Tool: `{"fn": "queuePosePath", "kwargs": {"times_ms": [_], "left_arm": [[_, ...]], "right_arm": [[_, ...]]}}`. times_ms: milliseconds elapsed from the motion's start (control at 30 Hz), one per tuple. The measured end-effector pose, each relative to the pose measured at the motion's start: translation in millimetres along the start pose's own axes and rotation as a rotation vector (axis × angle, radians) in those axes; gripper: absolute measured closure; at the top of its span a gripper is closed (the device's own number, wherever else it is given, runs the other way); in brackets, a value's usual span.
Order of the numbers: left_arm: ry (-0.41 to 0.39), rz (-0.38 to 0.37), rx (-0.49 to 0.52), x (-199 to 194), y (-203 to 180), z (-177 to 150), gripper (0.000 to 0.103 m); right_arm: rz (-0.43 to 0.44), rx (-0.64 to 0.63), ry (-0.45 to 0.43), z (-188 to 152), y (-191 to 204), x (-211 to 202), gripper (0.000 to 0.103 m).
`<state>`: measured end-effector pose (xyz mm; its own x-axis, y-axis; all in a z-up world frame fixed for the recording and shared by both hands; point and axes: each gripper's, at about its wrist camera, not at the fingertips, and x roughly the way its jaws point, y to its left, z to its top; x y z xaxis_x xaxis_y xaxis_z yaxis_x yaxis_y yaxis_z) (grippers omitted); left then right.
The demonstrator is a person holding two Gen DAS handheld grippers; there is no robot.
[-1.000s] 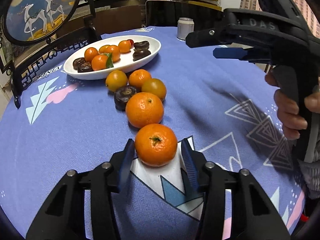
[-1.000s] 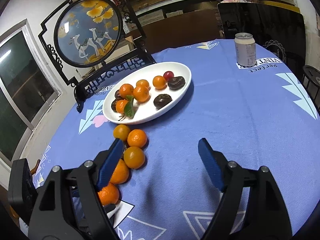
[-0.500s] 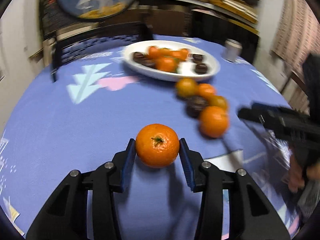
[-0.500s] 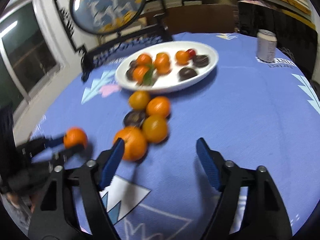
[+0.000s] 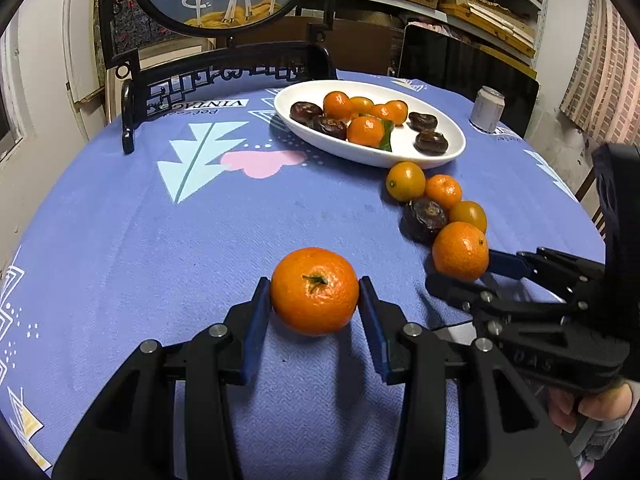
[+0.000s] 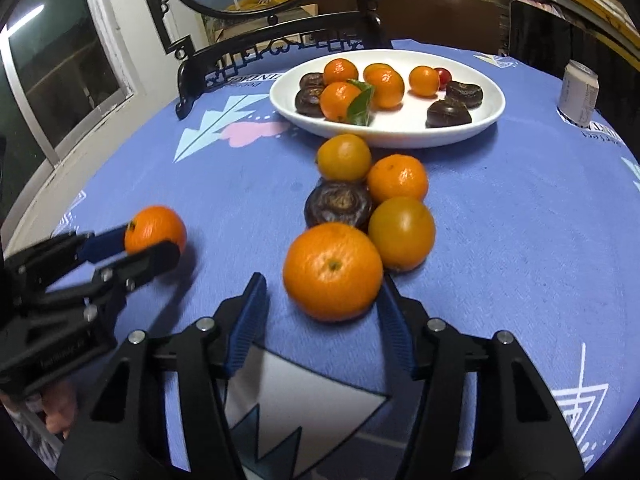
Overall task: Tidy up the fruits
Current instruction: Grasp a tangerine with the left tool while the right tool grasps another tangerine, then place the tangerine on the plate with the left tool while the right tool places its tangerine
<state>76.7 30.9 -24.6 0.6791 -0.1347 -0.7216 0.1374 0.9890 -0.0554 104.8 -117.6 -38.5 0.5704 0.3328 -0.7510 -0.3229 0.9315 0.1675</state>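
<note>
My left gripper [image 5: 315,312] is shut on an orange mandarin [image 5: 315,290] and holds it over the blue tablecloth; the same mandarin shows in the right wrist view [image 6: 156,229]. My right gripper [image 6: 324,304] is open, its fingers either side of a large orange [image 6: 333,271] at the near end of a fruit cluster; its right finger is close to or touching it. That orange shows in the left wrist view [image 5: 460,251]. The cluster also has a dark dried fruit [image 6: 338,203] and several small citrus. A white oval plate [image 6: 486,116] behind holds more.
A drink can [image 6: 580,94] stands at the far right of the round table. A black ornamental stand [image 5: 224,68] with a round deer picture sits at the back edge. Shelves and dark chairs lie beyond.
My left gripper closed on the mandarin and carried it left, away from the cluster. My right gripper moved down and forward around the large orange.
</note>
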Motion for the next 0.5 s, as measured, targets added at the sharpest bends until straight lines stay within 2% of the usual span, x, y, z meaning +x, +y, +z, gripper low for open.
{"fn": "queuePosePath", "kwargs": {"times_ms": [33,233,367,500], "left_arm": [[0.004,0.001,0.002,1,-1,0,0.059],[0.043,-0.002,0.017,11,-4,-3,0.059],[0.035,0.018,0.041,13,-10,-3,0.059],[0.016,-0.020,0.013,10,-8,13,0.059]], "right_arm": [[-0.003,0.004,-0.002,0,-1,0,0.056],[0.034,0.017,0.001,-2,-6,-4,0.057],[0.052,0.017,0.003,-8,-9,-15,0.057],[0.062,0.058,-0.040,-3,-23,-32,0.057]]}}
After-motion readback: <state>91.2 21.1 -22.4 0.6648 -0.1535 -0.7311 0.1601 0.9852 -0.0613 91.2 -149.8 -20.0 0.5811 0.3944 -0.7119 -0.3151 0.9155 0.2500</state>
